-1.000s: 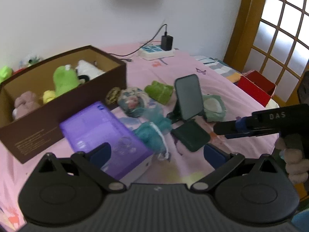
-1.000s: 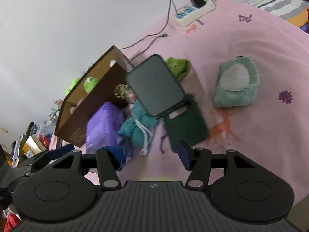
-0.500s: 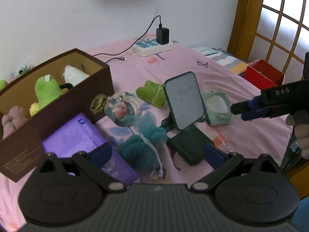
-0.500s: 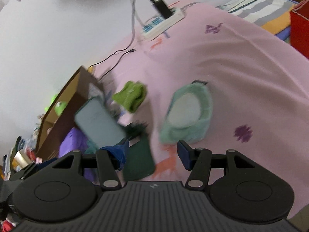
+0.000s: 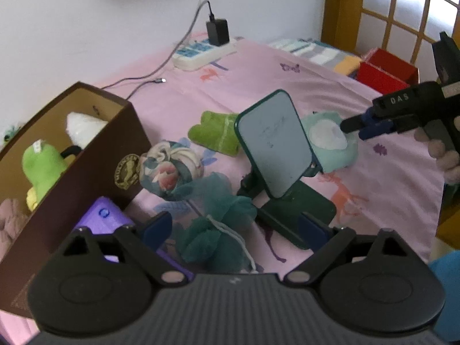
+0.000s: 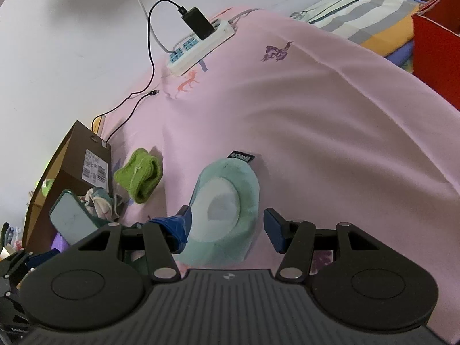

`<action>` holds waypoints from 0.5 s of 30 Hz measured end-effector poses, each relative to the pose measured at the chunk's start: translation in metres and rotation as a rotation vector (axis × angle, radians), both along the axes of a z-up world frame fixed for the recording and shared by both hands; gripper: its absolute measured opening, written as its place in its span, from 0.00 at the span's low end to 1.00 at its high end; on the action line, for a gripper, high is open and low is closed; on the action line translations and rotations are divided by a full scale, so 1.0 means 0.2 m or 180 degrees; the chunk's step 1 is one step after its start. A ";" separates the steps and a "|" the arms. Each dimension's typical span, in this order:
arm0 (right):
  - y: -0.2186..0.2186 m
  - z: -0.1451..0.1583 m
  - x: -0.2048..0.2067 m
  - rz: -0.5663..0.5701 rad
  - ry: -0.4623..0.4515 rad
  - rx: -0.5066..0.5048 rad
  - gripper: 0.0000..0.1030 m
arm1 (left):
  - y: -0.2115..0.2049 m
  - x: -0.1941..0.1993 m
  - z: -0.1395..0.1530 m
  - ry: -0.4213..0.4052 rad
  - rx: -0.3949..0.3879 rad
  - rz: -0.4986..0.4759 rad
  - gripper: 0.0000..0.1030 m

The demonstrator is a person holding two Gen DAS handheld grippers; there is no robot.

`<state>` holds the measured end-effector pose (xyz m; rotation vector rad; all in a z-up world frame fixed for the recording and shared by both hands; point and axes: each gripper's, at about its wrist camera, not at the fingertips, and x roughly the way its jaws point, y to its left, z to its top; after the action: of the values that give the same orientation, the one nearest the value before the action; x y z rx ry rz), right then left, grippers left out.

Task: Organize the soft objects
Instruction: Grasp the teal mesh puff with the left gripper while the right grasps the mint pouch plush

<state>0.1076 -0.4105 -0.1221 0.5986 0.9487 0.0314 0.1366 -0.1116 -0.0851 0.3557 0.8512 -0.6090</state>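
Mint plush pad [image 6: 230, 201] flat on pink sheet, green knit roll [image 6: 139, 178] near, teal mesh pouf [image 5: 218, 215], floral bundle [image 5: 169, 169]

Place: a home bedroom
Bed: pink sheet [image 6: 330, 109] printed with deer and butterflies
Toys: plush animals in a brown cardboard box [image 5: 95, 178]
Wall side: power strip [image 6: 201, 47] with charger plugged in
Window: wooden lattice screen [image 5: 402, 8]
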 end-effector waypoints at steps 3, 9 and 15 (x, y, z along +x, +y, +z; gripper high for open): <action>0.00 -0.03 0.03 0.0019 0.0000 0.0024 0.39 | -0.03 0.05 -0.03 0.0101 0.0078 -0.0082 0.82; 0.00 -0.06 0.06 0.0049 -0.0077 0.0055 0.39 | -0.06 0.13 -0.07 0.0189 0.0218 -0.0153 0.78; 0.02 -0.08 0.09 0.0154 -0.0161 0.0144 0.40 | -0.06 0.19 -0.11 0.0341 0.0290 -0.0185 0.72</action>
<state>0.1252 -0.4071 -0.1386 0.6140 0.9152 0.1111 0.1750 -0.1228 -0.1076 0.4346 0.9760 -0.6489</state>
